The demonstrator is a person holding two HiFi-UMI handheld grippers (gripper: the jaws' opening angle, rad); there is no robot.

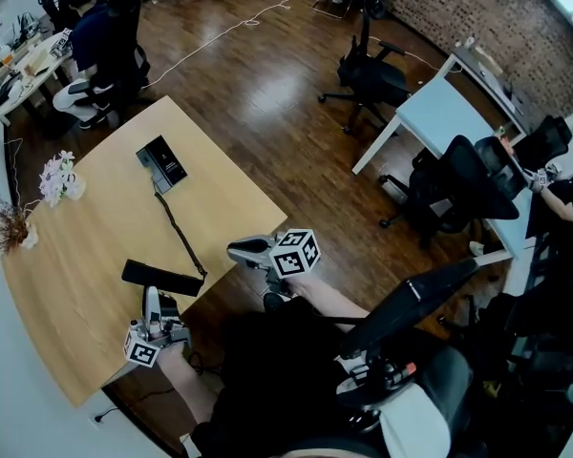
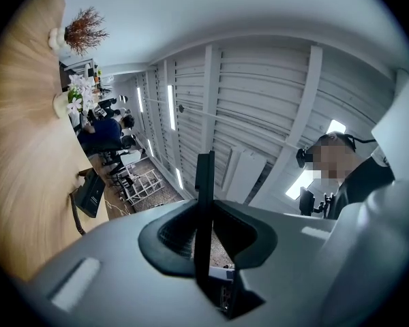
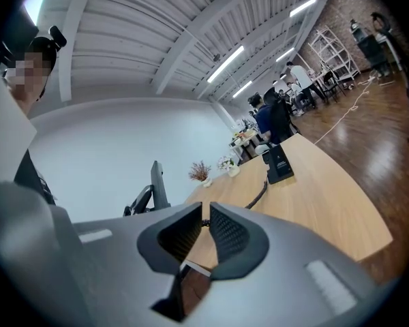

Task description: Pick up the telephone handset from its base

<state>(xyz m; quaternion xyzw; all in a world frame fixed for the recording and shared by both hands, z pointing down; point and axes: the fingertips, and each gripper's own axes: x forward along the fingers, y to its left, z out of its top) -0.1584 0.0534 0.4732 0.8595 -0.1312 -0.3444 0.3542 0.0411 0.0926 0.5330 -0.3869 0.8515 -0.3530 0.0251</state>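
We find the telephone handset point(image 1: 162, 278) off its base point(image 1: 160, 163), lying as a dark bar across the lower left of the head view near the table's point(image 1: 76, 256) near edge. The left gripper point(image 1: 153, 301) reaches up to it from below. In the left gripper view we see the jaws clamped on the handset, which stands edge-on between the pads as a thin black slab. The base sits well apart on the wood, towards the upper left, and the dark cord point(image 1: 177, 229) runs from it down to the handset's right end. The right gripper point(image 1: 237, 250) hangs near the frame's centre, just off the table's right edge. In its own view we see its jaws drawn close, with only a sliver between them and nothing held. At the far left of the table we make out a small pot of pale flowers point(image 1: 57, 177) and, below it, a dried sprig point(image 1: 11, 225).
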